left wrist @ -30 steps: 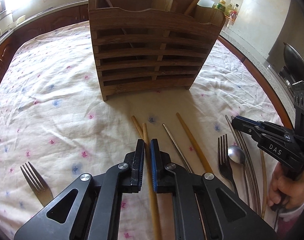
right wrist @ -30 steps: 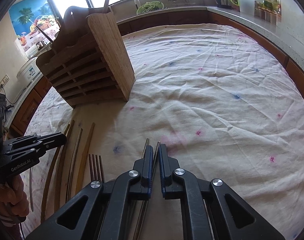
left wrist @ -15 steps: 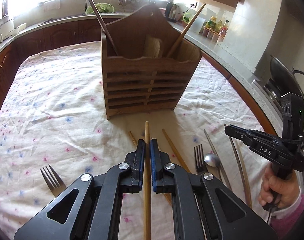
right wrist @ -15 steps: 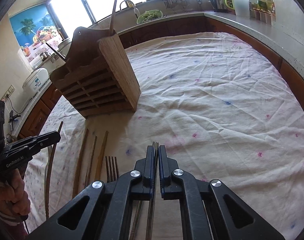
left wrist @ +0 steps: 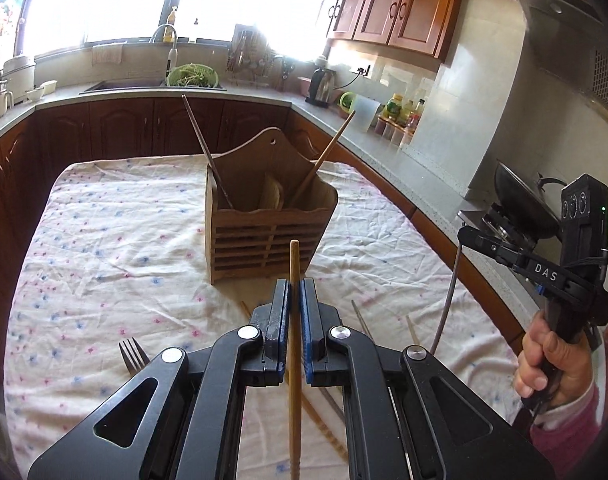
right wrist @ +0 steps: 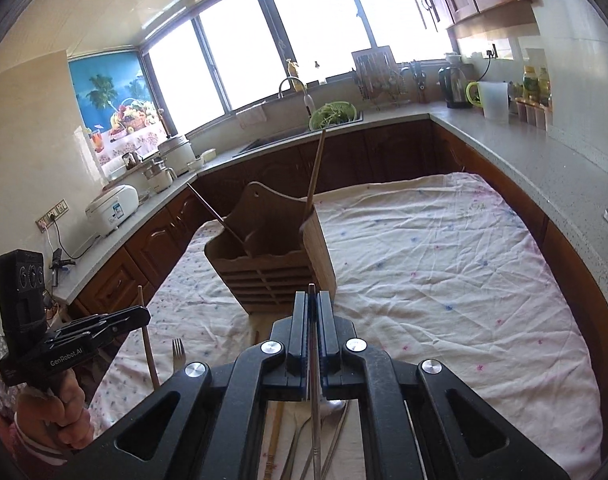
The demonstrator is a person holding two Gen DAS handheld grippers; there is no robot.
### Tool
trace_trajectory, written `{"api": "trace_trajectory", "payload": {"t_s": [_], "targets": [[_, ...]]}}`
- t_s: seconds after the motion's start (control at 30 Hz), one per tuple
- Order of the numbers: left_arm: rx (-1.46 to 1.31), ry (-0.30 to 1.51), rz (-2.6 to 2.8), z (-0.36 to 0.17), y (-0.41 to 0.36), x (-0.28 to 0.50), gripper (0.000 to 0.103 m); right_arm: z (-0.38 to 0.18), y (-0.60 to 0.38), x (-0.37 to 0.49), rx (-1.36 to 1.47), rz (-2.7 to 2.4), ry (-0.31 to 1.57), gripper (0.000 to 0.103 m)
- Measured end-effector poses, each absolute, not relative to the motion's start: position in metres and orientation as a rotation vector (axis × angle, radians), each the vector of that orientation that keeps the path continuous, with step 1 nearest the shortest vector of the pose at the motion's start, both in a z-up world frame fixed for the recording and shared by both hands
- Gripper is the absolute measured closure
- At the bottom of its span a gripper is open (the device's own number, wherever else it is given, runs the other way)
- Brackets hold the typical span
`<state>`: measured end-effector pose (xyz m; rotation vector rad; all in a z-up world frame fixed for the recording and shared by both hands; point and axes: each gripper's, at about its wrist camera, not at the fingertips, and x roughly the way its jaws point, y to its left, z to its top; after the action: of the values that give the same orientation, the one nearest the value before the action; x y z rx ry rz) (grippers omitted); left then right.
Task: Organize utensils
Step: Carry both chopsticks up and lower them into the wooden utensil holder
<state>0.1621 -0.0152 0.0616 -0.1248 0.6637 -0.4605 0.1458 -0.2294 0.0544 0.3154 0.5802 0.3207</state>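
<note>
My left gripper (left wrist: 295,292) is shut on a wooden chopstick (left wrist: 293,260), which it holds above the cloth; the stick's tip points at the slatted wooden utensil holder (left wrist: 263,220). A dark chopstick (left wrist: 201,144) and a wooden one (left wrist: 328,152) stand in the holder. My right gripper (right wrist: 312,304) is shut on a thin metal chopstick (right wrist: 315,420), also in the air, to the right of the holder (right wrist: 271,256). In each wrist view the other gripper shows at the side: the right gripper (left wrist: 464,236) and the left gripper (right wrist: 143,314).
A fork (left wrist: 132,354) lies on the flowered tablecloth (left wrist: 103,248) at the near left. More chopsticks (left wrist: 360,316) and a spoon (right wrist: 332,406) lie under the grippers. Kitchen counters ring the table, with a wok (left wrist: 520,200) on the stove at right.
Both grippers have risen from the cloth, each lifting its chopstick, and tilted upward. The holder now sits lower and farther off in both views.
</note>
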Motion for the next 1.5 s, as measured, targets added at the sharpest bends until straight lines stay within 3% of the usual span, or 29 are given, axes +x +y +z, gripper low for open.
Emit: {"api": "trace_trajectory", "payload": {"t_s": [0.8, 1.5], "targets": [[-0.198, 0.479, -0.429, 0.111, 0.012, 0.156, 0.098, 0.105, -0.233, 0.149, 0.338, 0.332, 0.434, 0.099], [-0.241, 0.239, -0.298, 0.186, 0.027, 0.252, 0.098, 0.168, -0.236, 0.243, 0.417, 0.284, 0.245, 0.099]]}}
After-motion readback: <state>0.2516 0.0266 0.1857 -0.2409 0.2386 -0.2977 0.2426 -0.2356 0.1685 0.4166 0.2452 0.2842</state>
